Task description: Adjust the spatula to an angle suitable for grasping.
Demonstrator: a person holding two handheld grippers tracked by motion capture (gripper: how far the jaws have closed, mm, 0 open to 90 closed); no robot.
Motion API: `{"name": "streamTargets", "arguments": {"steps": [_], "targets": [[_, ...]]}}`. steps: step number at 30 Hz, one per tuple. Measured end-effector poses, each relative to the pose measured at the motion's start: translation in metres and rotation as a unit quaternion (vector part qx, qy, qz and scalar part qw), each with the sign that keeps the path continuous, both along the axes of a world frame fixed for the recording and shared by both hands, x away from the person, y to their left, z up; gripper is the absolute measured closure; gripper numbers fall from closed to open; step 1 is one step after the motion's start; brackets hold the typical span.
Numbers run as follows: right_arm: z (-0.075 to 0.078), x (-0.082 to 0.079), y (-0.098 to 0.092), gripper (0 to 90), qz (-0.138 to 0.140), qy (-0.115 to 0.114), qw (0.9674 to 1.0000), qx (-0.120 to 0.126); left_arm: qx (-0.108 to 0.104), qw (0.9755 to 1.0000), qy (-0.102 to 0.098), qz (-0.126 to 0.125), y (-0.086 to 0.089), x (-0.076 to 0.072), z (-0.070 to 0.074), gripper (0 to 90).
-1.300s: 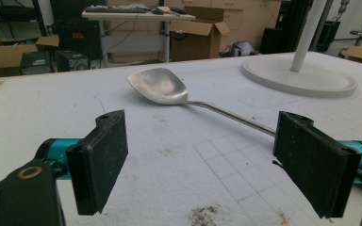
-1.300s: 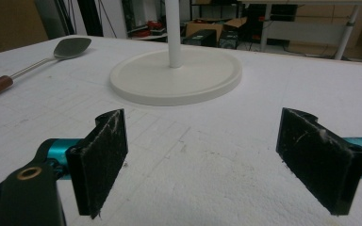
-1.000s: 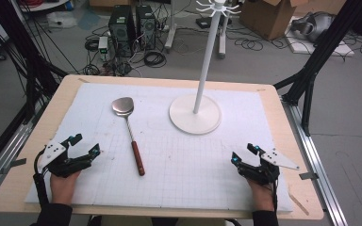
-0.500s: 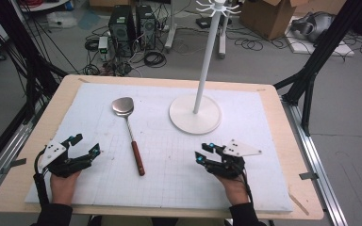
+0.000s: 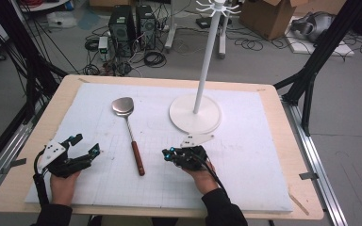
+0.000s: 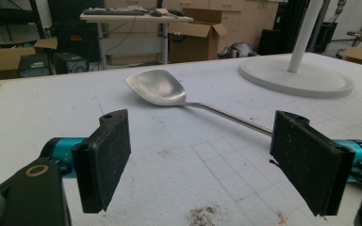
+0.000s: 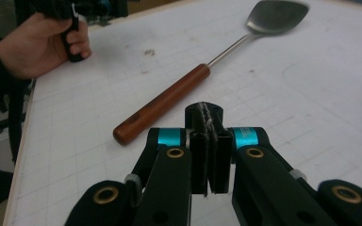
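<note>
Spatula [image 5: 128, 132] lies flat on the table [image 5: 245, 197], left of the white stand [image 5: 195, 113], not picked up yet. Right tongs [image 5: 172, 155] have just closed, empty, near its wooden handle [image 7: 160, 104]. Left tongs [image 5: 83, 146] wide open, empty.

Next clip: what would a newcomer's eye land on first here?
Probably the metal spatula with its wooden handle, lying mid-mat between the two hands. Behind it to the right stands a tall white hook stand on a round base. The right tool sits near the handle's end with its jaws shut on nothing, while the left tool is open.
</note>
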State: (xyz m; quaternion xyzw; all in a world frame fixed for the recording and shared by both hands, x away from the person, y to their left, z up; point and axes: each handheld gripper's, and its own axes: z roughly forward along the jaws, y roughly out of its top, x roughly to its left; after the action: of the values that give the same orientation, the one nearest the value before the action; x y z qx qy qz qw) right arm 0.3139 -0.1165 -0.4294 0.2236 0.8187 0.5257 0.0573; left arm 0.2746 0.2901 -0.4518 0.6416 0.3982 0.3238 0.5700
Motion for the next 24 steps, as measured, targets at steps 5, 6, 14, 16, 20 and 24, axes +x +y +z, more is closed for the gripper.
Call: {"name": "streamTargets", "arguments": {"steps": [5,6,14,16,20,24], "targets": [[-0.005,0.006,0.018,89.4,0.017,0.017,0.9993,-0.028,-0.001,1.0,-0.002,-0.001,0.001,0.0,0.0,21.3],[-0.009,0.008,0.028,89.4,0.029,0.022,0.9983,-0.044,-0.002,1.0,-0.002,-0.001,0.001,0.0,0.0,21.5],[-0.016,0.013,0.057,89.4,0.06,0.027,0.9937,-0.091,-0.006,1.0,-0.003,-0.001,0.001,0.0,0.0,22.1],[-0.019,0.014,0.061,89.4,0.064,0.031,0.9927,-0.097,-0.006,1.0,-0.002,-0.001,0.001,0.0,0.0,22.2],[-0.022,0.011,0.067,89.4,0.076,0.033,0.9901,-0.113,-0.006,1.0,-0.003,-0.002,0.001,0.0,0.0,22.3],[-0.022,0.009,0.073,89.4,0.084,0.028,0.9895,-0.115,-0.007,1.0,-0.003,-0.001,0.001,0.0,0.0,22.3]]}}
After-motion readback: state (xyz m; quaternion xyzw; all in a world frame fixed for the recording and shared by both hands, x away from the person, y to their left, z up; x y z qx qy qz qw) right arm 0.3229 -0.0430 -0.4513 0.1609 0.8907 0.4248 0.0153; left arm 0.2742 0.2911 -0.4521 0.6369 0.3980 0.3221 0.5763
